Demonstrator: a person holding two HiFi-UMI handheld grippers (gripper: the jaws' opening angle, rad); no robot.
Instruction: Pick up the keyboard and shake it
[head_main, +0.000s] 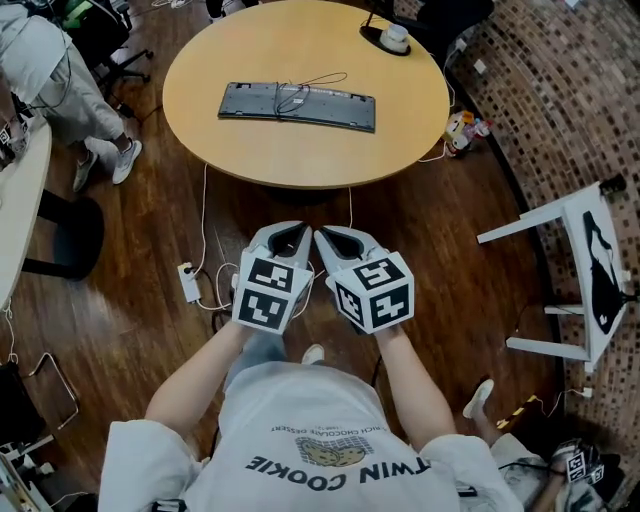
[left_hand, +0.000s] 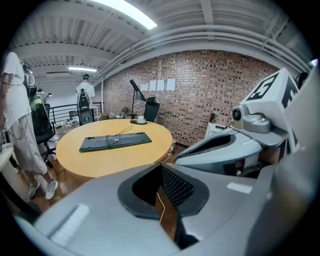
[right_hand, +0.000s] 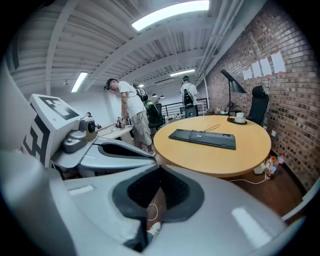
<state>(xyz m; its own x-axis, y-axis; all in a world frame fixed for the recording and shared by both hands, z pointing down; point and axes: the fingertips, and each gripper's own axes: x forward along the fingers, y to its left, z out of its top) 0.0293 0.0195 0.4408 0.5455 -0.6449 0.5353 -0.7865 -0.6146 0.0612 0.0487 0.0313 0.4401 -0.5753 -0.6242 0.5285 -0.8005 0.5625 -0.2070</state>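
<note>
Your pale T-shirt (head_main: 300, 440) says TWIN COOKIE, upside down in the head view. Your left gripper (head_main: 290, 238) is pressed together on nothing, and so is your right gripper (head_main: 340, 240), just beside it over the wooden floor. The flat dark grey keyboard (head_main: 297, 105) lies on the round light-wood table (head_main: 300, 160), well ahead, with its thin cable (head_main: 312, 84) looped on top.

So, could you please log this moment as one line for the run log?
phase: pre-reach | left gripper: shut, empty | right gripper: shut, empty | keyboard: flat on round table, cable lying over it, untouched
</note>
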